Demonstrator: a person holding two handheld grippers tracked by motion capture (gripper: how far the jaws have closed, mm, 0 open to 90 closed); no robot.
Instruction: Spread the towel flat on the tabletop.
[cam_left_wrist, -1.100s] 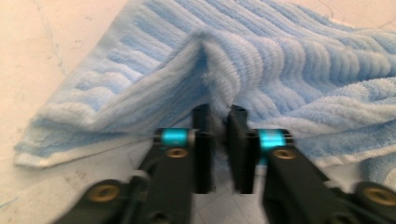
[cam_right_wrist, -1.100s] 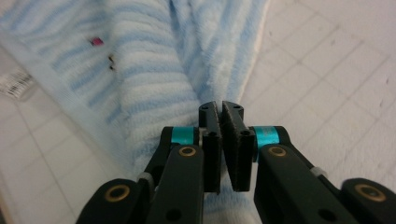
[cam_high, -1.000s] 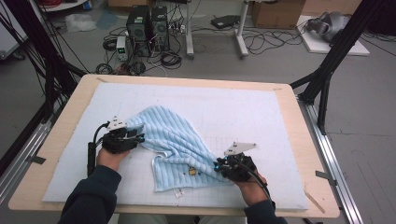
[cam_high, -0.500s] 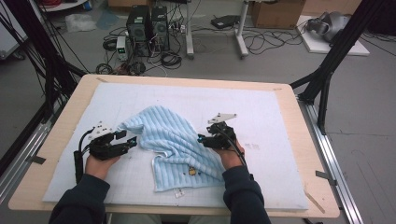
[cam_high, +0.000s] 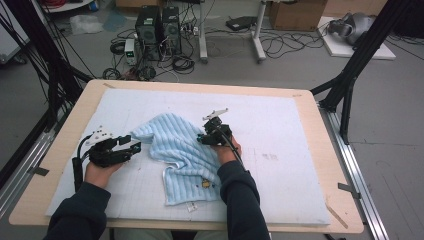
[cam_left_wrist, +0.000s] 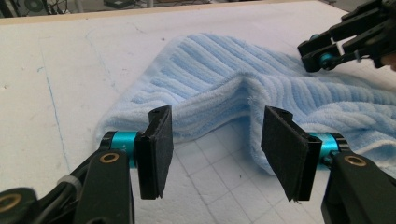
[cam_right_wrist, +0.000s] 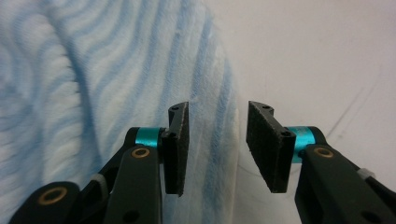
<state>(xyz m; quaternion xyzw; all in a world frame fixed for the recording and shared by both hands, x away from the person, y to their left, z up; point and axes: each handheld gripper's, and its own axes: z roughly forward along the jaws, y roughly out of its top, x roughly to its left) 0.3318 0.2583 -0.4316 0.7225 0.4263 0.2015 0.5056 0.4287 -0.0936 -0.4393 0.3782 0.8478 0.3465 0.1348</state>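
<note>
1. High view: the left gripper (cam_high: 131, 149) hovers with jaws apart just beside the one blue towel (cam_high: 175, 150), which lies crumpled mid-mat (cam_high: 280, 165); the right gripper (cam_high: 204, 137) sits at its far edge.
2. Left gripper view: jaws apart, nothing between them, a towel fold just ahead. Flattening looks barely started.
3. Right gripper view: jaws have just been closing, straddling the towel's edge, not pinching yet.

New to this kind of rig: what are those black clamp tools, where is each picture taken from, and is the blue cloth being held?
A person holds a handheld two-jaw gripper in each hand. One picture looks down from above; the other two come from cameras riding on each gripper. A light blue ribbed towel lies crumpled on a white mat. The left gripper stands open just in front of the towel's edge, gripping nothing. The right gripper straddles the towel's far edge, its jaws just closing, though the pads show no pinch yet.
</note>
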